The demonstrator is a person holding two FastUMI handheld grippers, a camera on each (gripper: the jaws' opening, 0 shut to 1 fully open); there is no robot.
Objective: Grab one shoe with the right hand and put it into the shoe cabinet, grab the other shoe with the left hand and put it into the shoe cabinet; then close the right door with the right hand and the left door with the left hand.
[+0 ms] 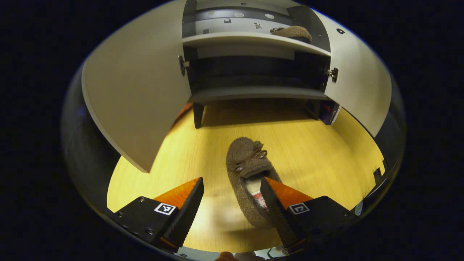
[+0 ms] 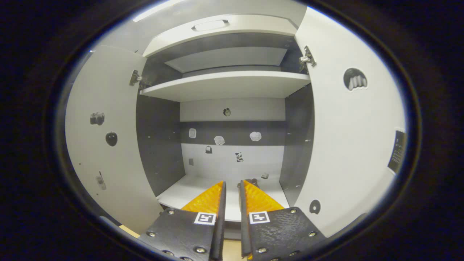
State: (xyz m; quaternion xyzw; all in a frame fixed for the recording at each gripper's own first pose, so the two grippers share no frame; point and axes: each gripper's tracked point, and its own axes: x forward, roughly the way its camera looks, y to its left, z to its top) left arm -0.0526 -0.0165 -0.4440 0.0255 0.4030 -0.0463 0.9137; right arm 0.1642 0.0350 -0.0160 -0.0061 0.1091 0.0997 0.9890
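Now we are reaching for the second shoe (image 1: 250,181) at lower centre.
We are holding the left gripper (image 1: 232,190) wide open around it; the right gripper (image 2: 232,192), nearly closed and empty, is facing the shoe cabinet (image 2: 224,85).

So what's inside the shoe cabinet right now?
One brown shoe lies on the middle shelf of the shoe cabinet, towards the right. The compartment below is too dark to tell.
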